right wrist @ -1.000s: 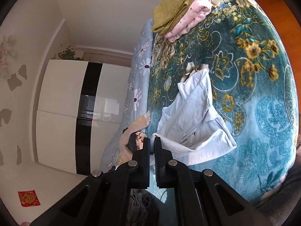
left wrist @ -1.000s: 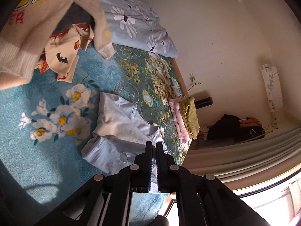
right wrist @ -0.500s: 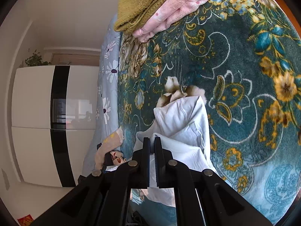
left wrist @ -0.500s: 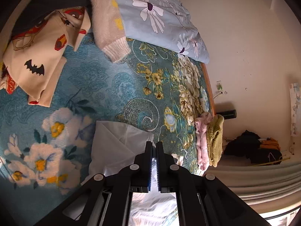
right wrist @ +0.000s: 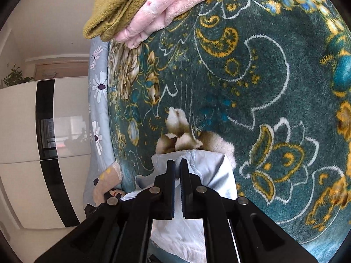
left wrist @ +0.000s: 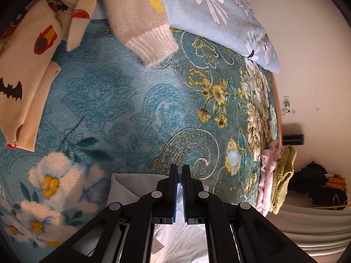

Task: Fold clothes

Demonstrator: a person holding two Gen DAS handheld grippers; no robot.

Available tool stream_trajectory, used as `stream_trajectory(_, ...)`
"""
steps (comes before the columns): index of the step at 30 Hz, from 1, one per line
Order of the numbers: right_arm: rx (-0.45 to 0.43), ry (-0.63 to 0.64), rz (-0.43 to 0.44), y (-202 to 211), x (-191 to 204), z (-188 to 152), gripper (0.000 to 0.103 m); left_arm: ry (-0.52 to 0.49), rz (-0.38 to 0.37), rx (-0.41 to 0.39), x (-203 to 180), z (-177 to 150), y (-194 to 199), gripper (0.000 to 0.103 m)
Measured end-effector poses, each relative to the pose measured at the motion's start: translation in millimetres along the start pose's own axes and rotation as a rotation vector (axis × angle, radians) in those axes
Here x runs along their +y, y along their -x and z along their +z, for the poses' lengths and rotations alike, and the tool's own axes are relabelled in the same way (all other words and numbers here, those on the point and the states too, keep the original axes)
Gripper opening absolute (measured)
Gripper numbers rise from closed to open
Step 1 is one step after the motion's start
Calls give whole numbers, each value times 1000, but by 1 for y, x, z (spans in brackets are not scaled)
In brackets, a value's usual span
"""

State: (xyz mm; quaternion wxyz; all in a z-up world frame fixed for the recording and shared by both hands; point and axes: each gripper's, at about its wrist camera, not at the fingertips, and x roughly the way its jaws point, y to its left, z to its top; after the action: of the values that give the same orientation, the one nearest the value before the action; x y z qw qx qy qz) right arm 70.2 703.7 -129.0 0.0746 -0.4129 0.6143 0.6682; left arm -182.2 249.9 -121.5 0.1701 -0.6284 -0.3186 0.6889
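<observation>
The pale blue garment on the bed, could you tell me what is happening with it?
A person is folding the pale blue garment on the floral blanket, using two handheld grippers. The left gripper and right gripper are each shut on an edge of it. A folded olive and pink stack sits at the bed's edge; unfolded clothes wait nearby.

Blanket [left wrist: 122, 100]: teal, with white-and-yellow flowers near left, gold and cream blooms far right; darker green with gold paisley in the right wrist view.
Shirt [right wrist: 210, 171]: pale blue-white, plain.
Sweater [left wrist: 140, 22]: beige fuzzy knit, white ribbed cuff, yellow patch.
Top [left wrist: 28, 65]: cream, black bat and red prints.
Duvet [left wrist: 219, 19]: light blue, white flowers with purple centres.
Stack, far right: pink [right wrist: 175, 2] beside olive [right wrist: 118, 6].
Wardrobe [right wrist: 19, 120]: white, black stripe.
Tongs [left wrist: 179, 175]: black.
</observation>
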Motion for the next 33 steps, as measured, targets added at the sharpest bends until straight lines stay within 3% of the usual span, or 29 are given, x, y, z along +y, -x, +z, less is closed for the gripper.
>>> stream_trajectory(4,-22,-32,-7,4,-13,8,8,68,-56,-42,9,10,7,5)
stream_trajectory(7,-52,-59,15,16,-25,10,8,62,-62,-49,9,10,16,5)
stream_trajectory(11,-31,-13,2,31,-36,-12,8,-57,-25,13,10,-13,25,6)
stream_trajectory(14,3,4,-26,42,-57,-54,8,-191,90,71,24,-49,32,14)
stream_trajectory(16,26,15,-44,49,-71,-83,8,-227,124,106,44,-78,38,22)
stream_trajectory(20,49,-17,-40,59,-100,-131,9,-104,111,115,102,-120,61,37)
stream_trajectory(23,34,-120,21,62,-123,-155,37,38,116,105,147,-140,72,44)
stream_trajectory(26,21,-199,68,64,-141,-177,46,130,29,115,168,-152,76,44)
stream_trajectory(33,4,-118,28,49,-123,-181,47,83,-74,183,154,-179,54,52)
